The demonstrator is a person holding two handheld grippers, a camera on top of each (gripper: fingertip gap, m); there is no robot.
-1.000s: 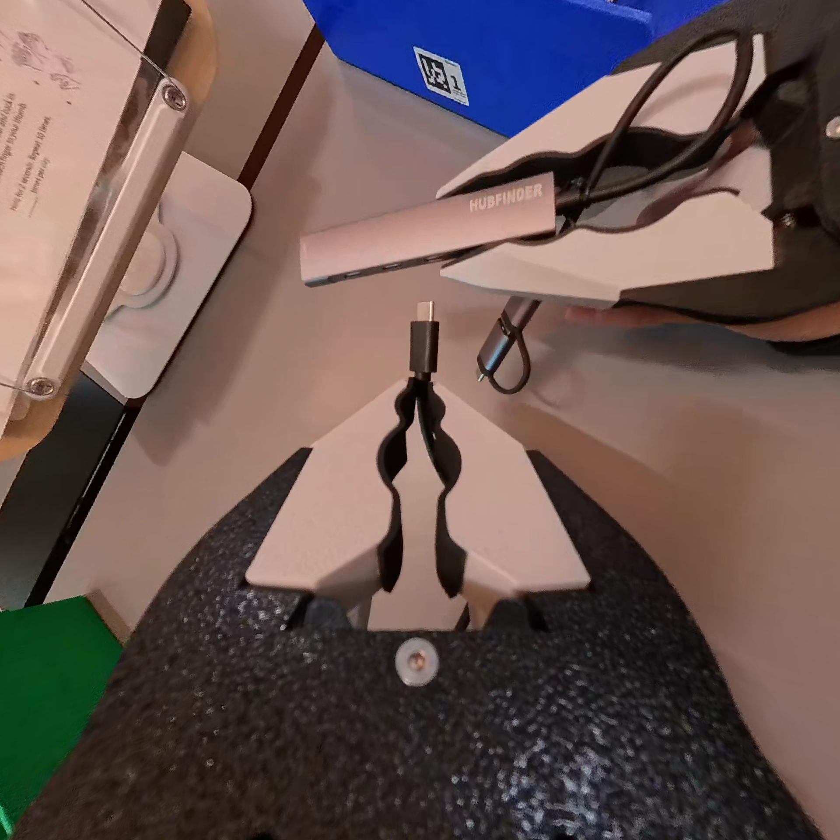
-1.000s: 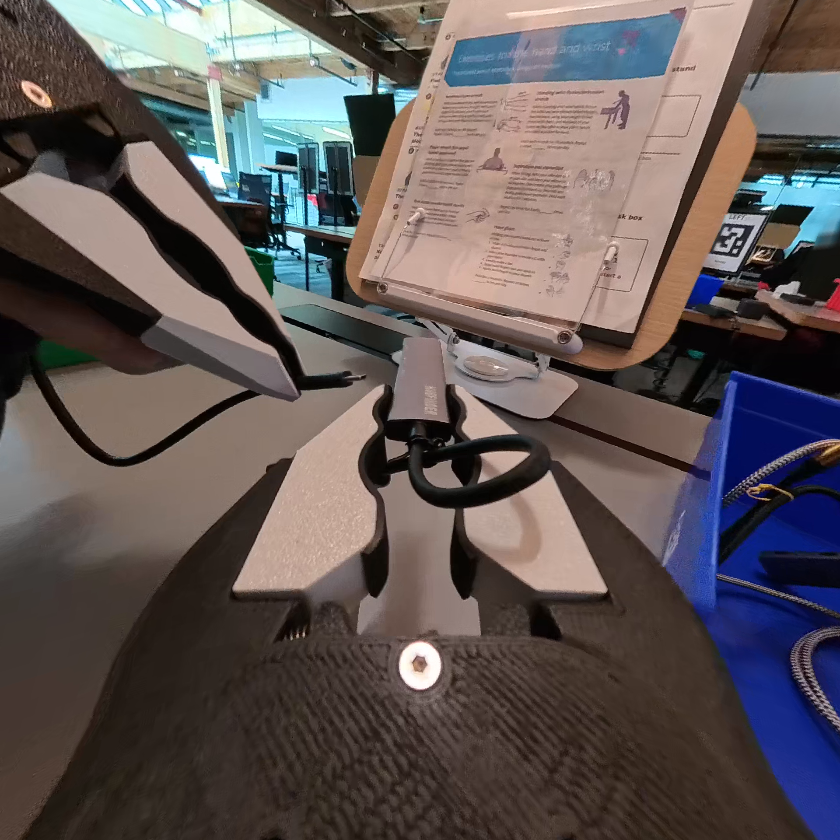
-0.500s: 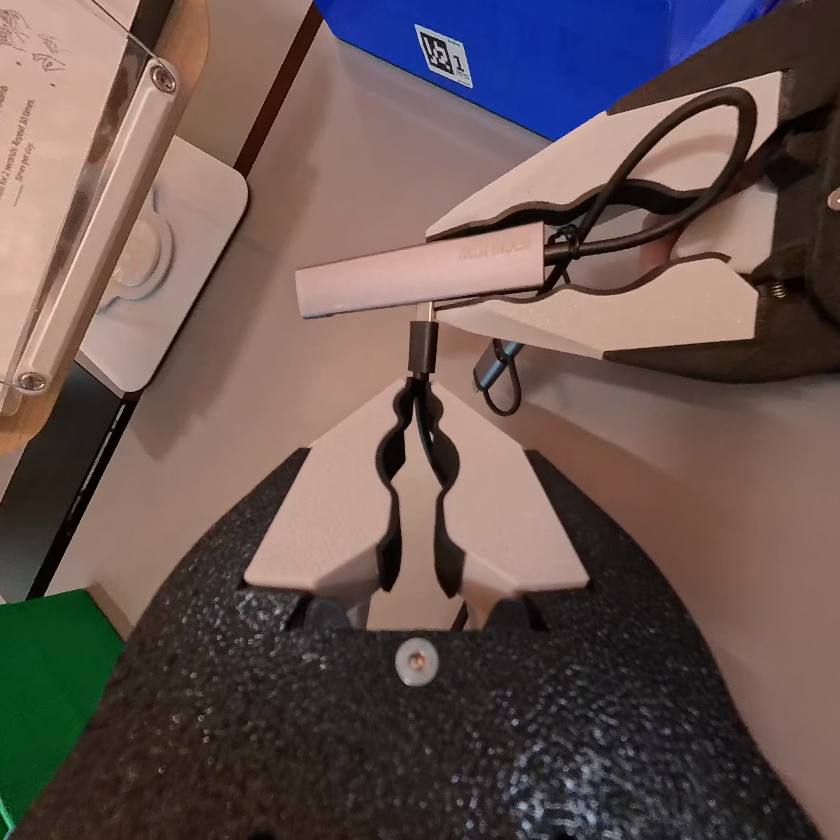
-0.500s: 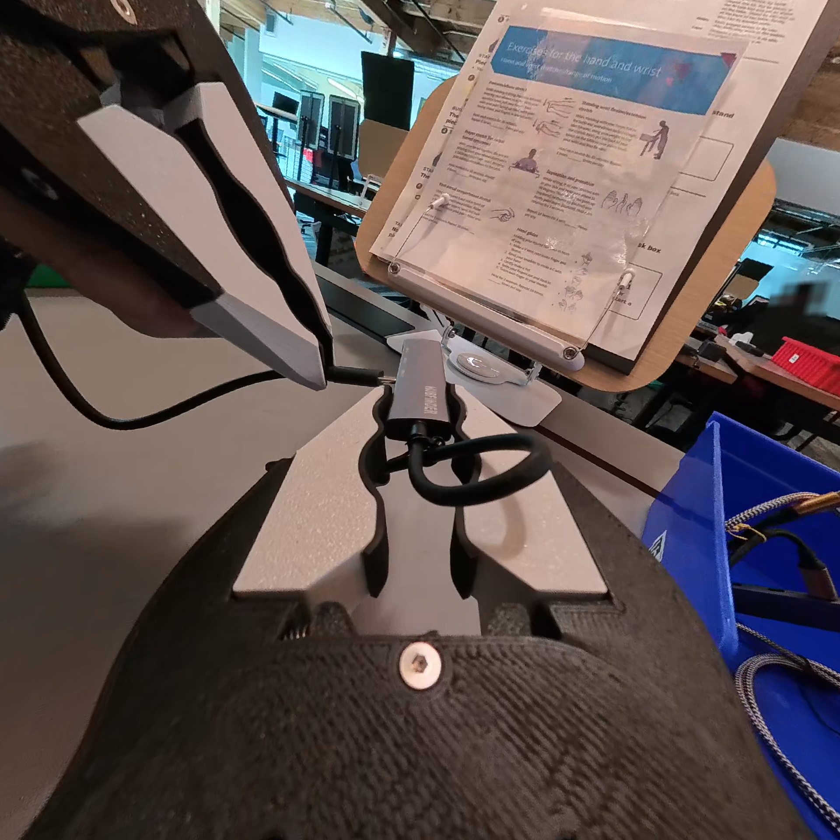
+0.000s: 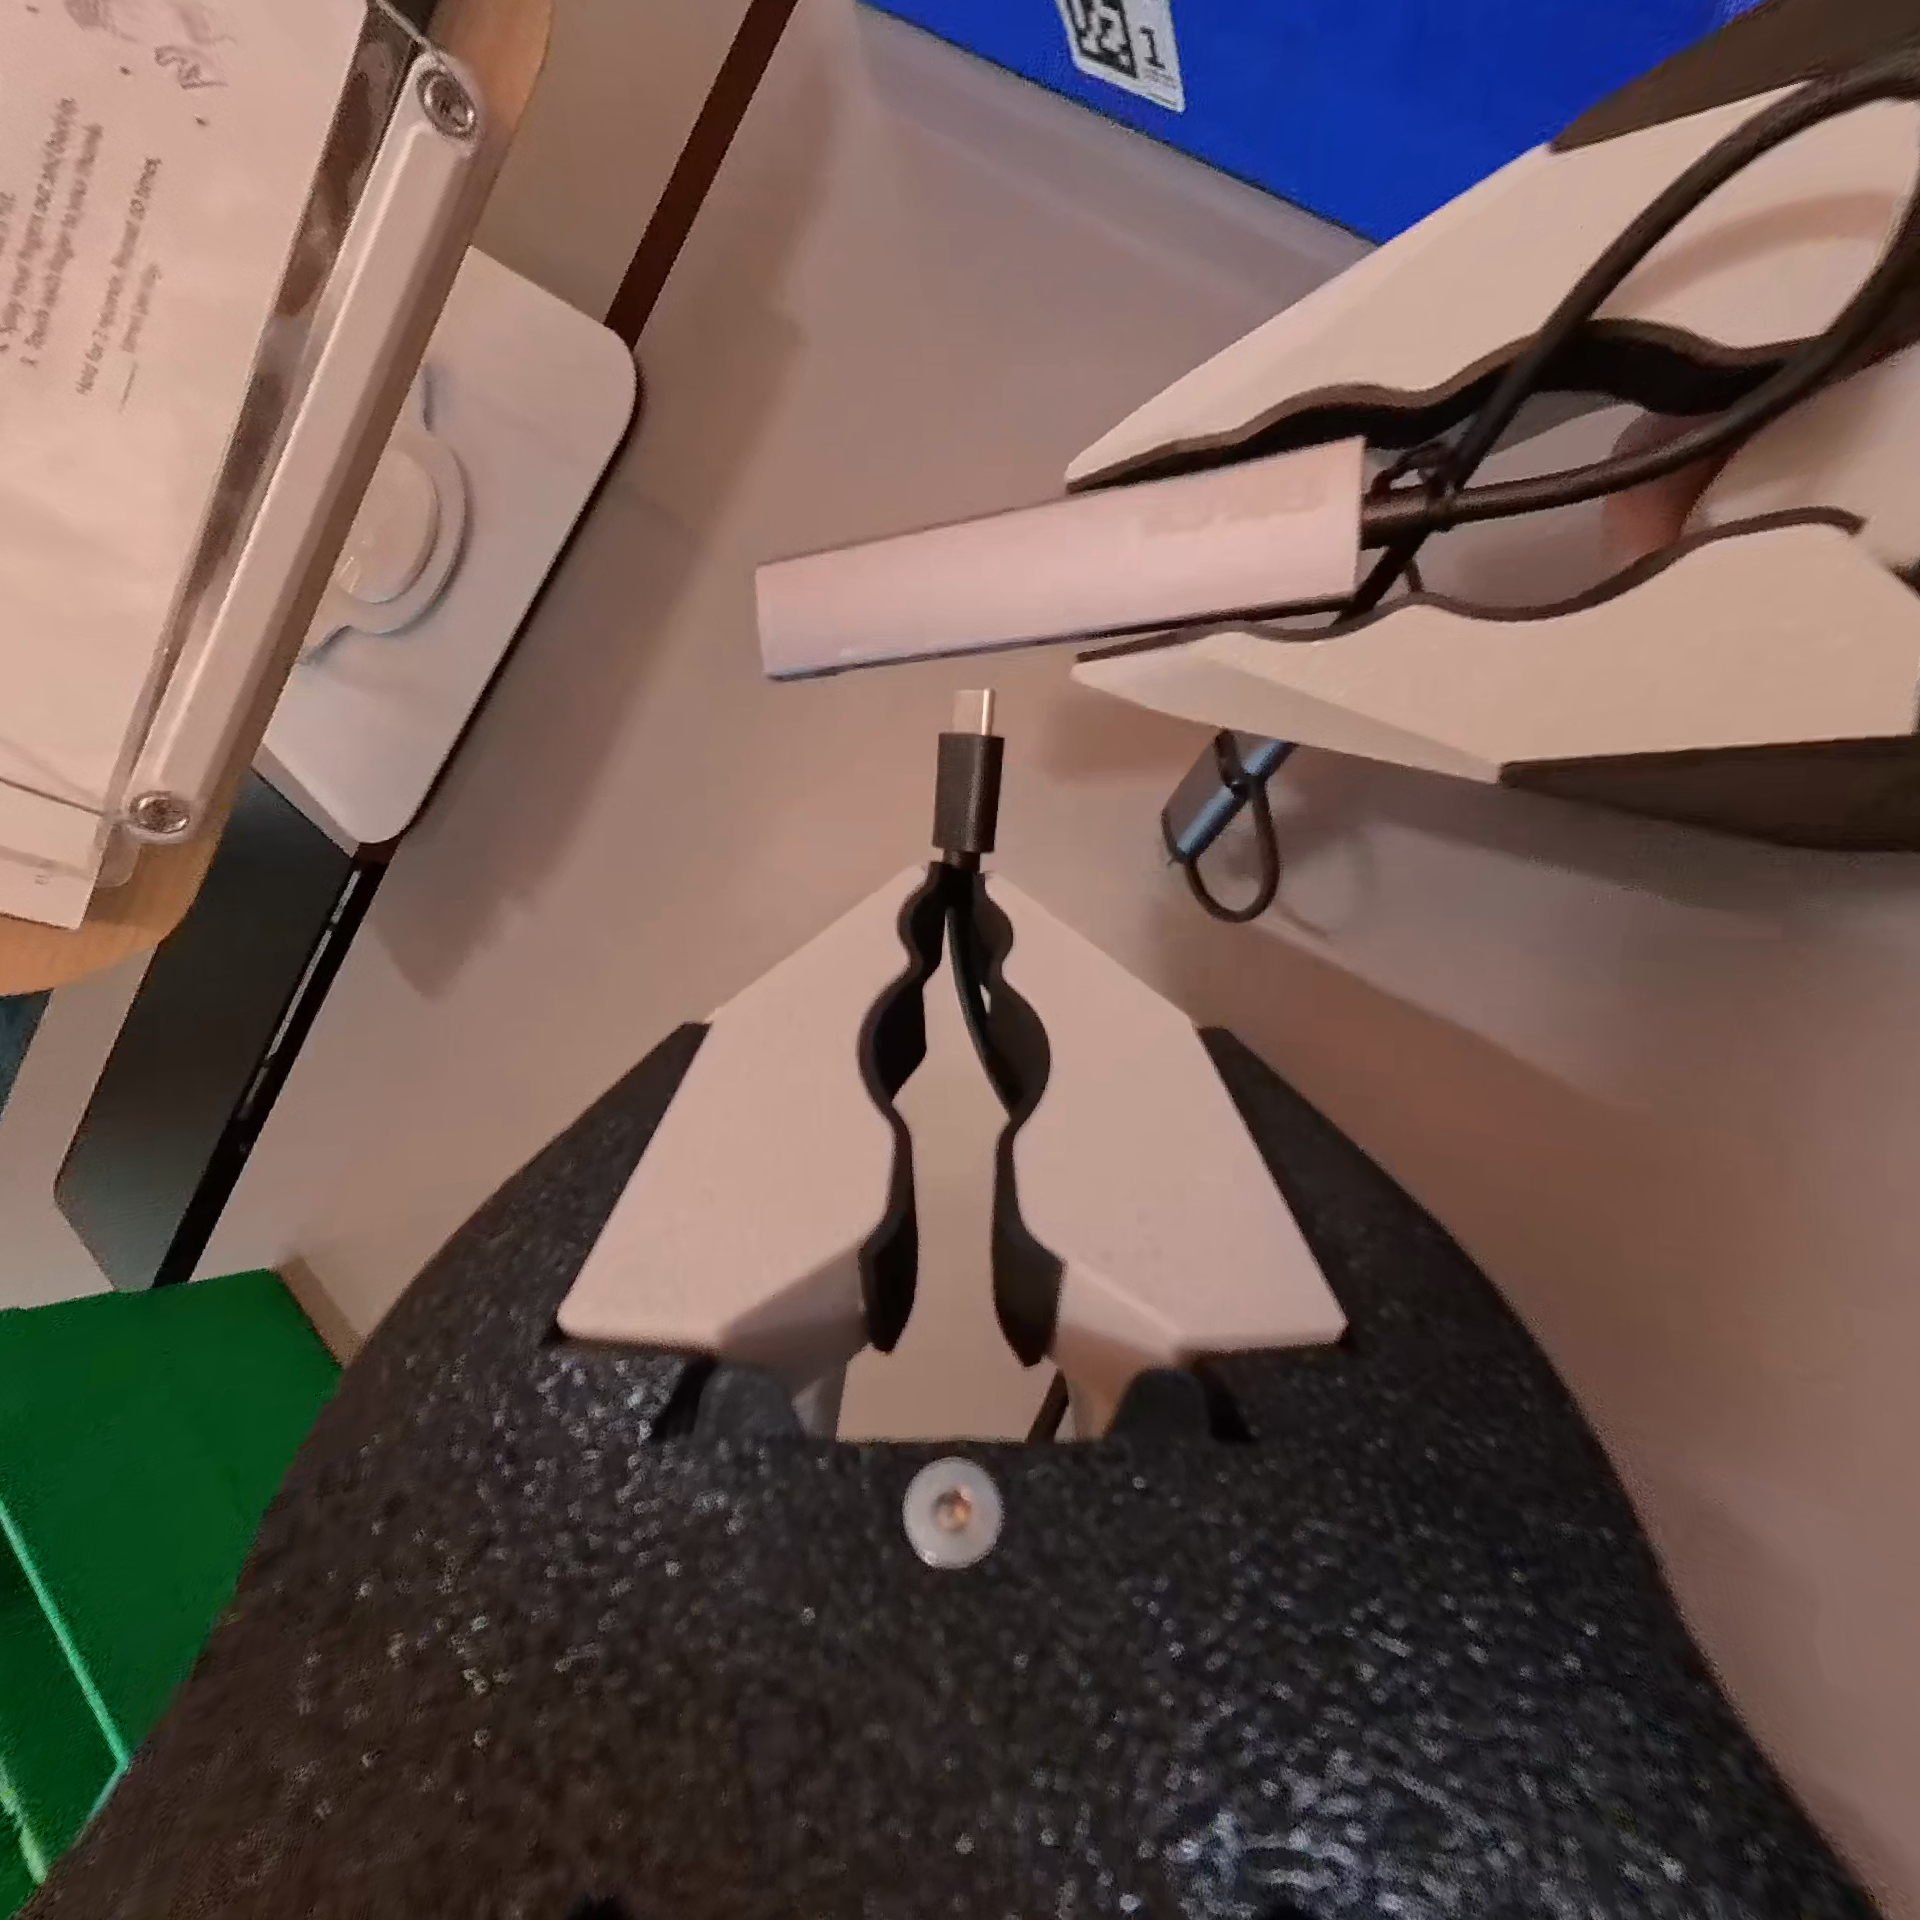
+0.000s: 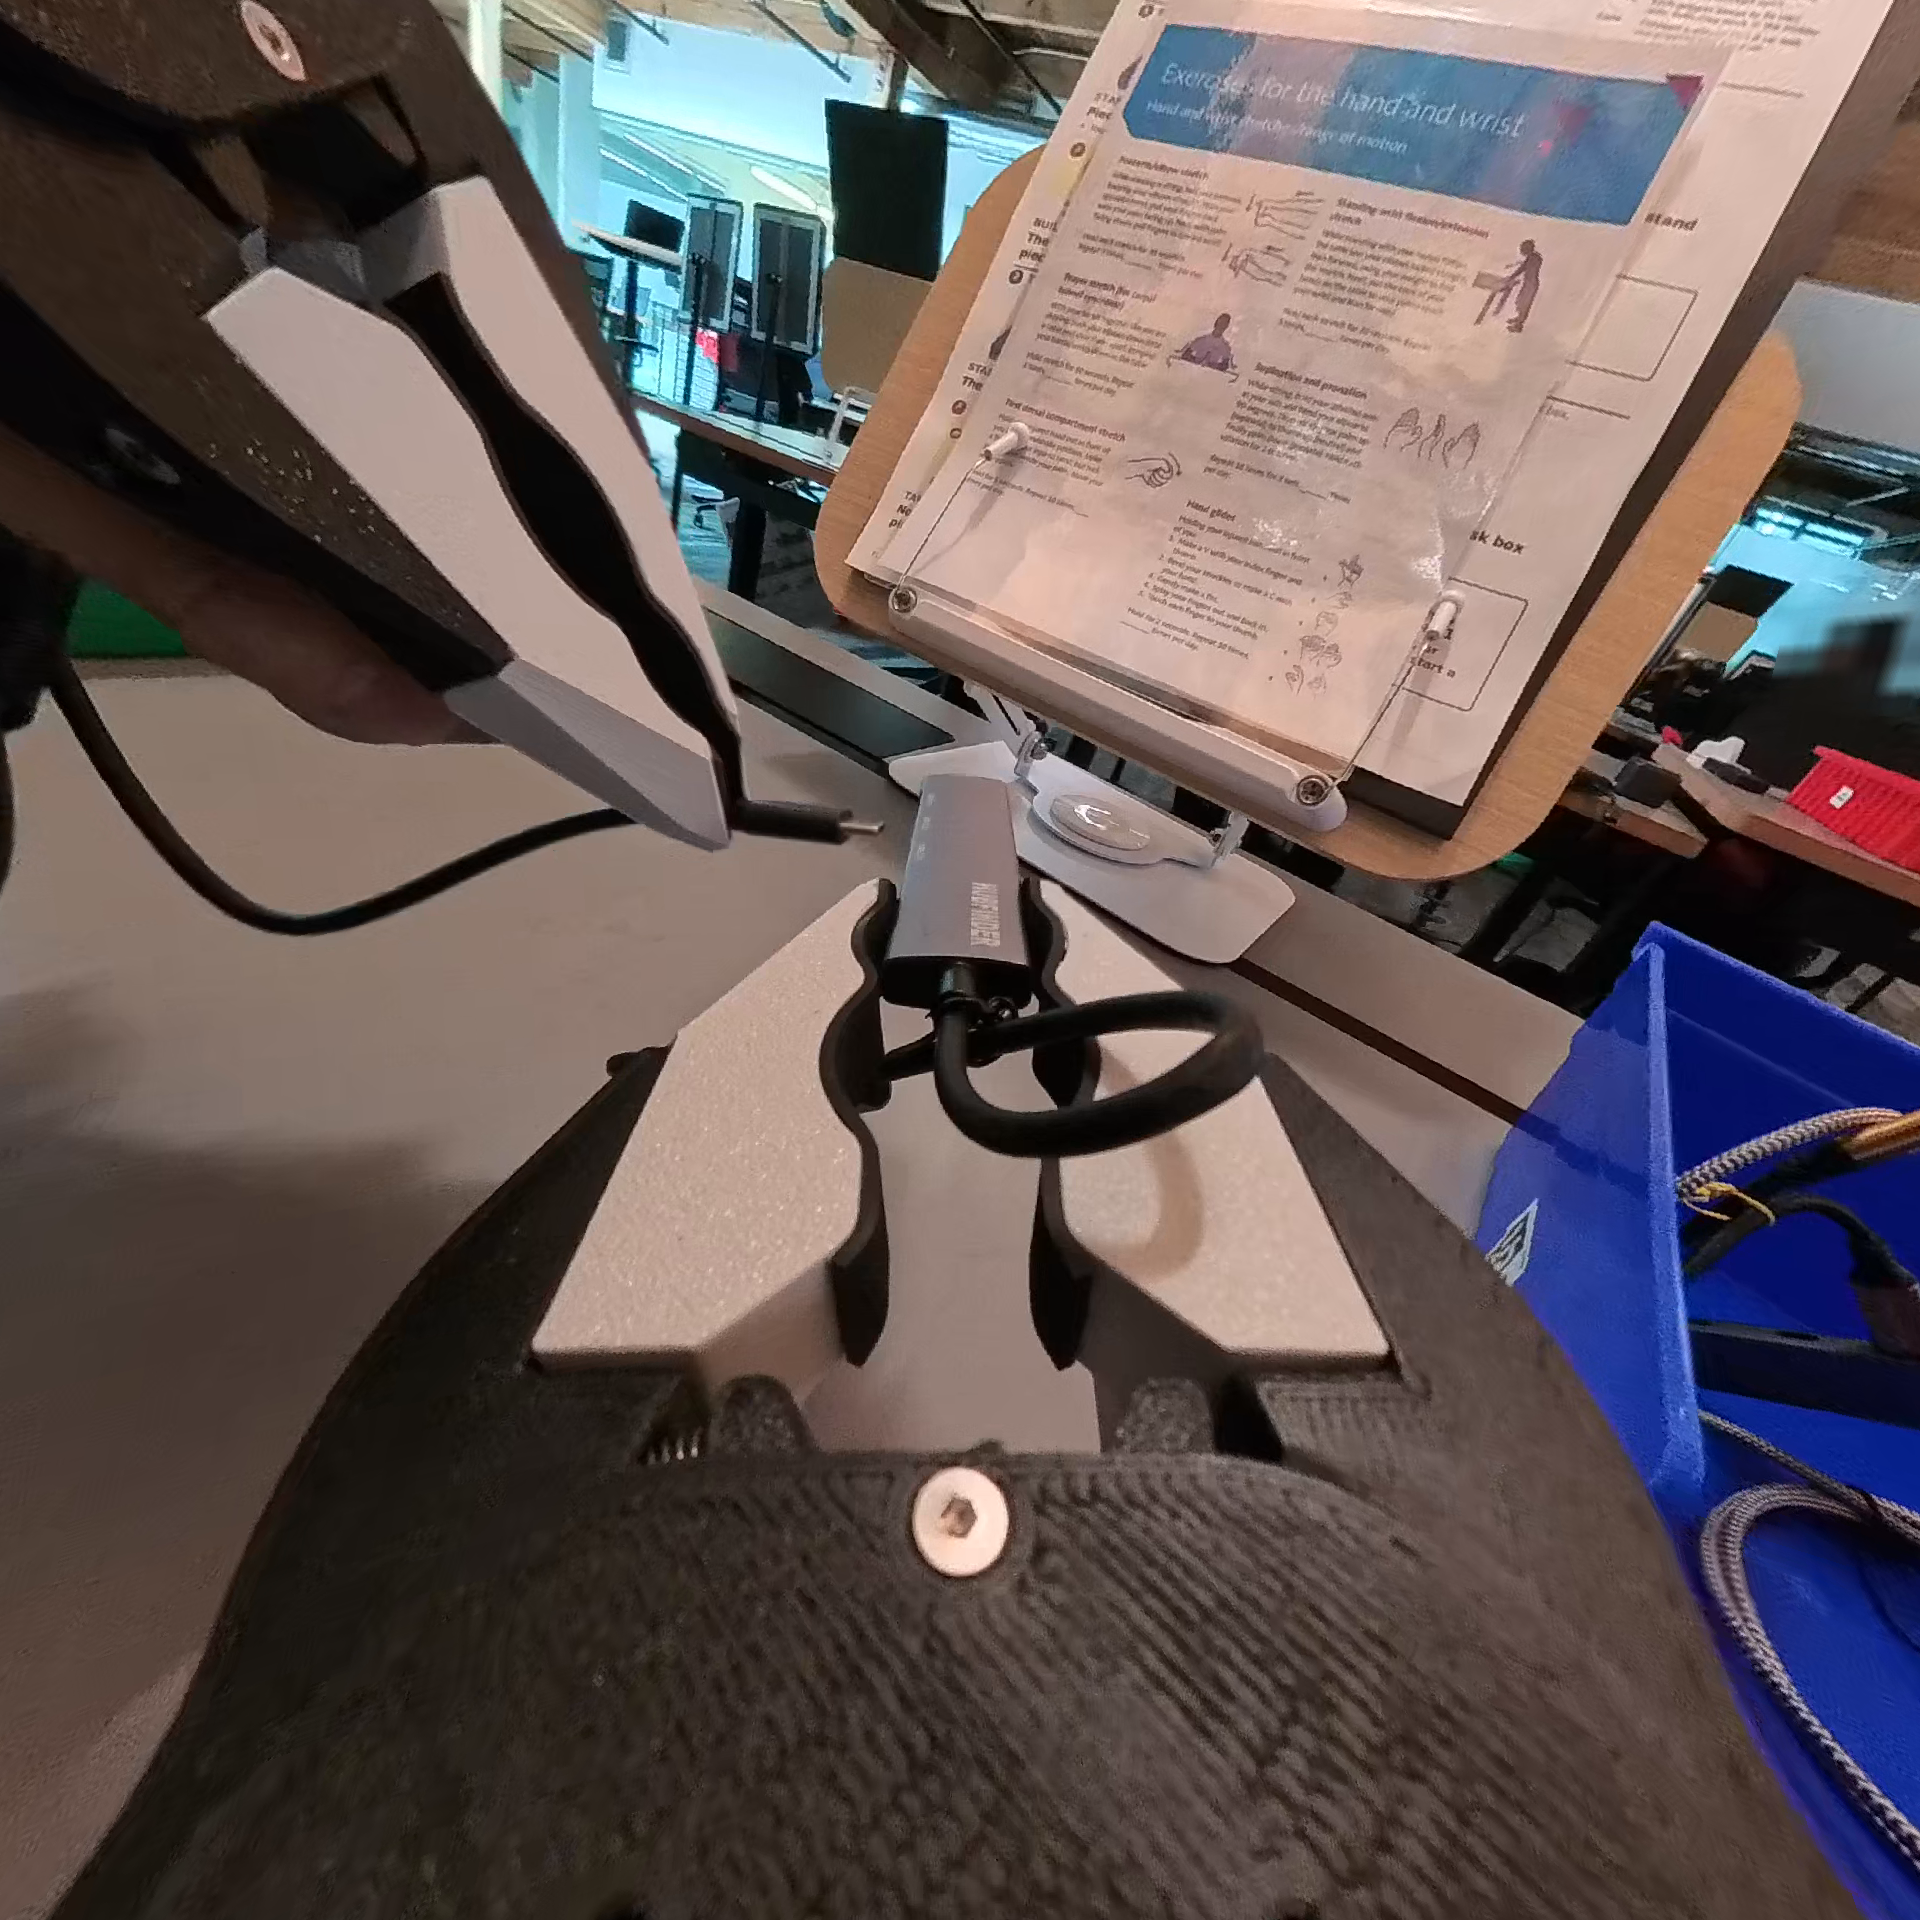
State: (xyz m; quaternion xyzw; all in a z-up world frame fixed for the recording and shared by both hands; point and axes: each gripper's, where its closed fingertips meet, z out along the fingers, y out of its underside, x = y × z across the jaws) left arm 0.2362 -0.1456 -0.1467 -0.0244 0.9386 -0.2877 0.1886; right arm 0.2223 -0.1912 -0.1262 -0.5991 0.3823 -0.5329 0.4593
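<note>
My left gripper (image 5: pixel 954 868) is shut on a black cable (image 5: pixel 971 997) just behind its USB-C plug (image 5: pixel 969 774), which sticks out past the fingertips. My right gripper (image 6: pixel 961 909) is shut on a slim grey hub (image 6: pixel 961 883), held above the table. In the left wrist view the hub (image 5: pixel 1039 597) lies crosswise, just beyond the plug's tip with a small gap. In the right wrist view the left gripper (image 6: pixel 717 821) comes in from the upper left, and its plug (image 6: pixel 805 823) points at the hub's long side. The hub's own short cable (image 6: pixel 1091 1081) loops over my right fingers.
A wooden document stand with a laminated sheet (image 6: pixel 1299 416) stands behind on a white base (image 5: pixel 457 520). A blue bin (image 6: pixel 1621 1195) with several cables is at the right. A green bin (image 5: pixel 135 1475) is at the left. The grey table (image 5: pixel 1558 1195) lies below. My right fingertips sit around 6 cm from my left ones.
Half a second ago the plug's tip was against the hub's side; now a small gap shows between them. The hub and right gripper have shifted slightly right and loom larger in the left wrist view.
</note>
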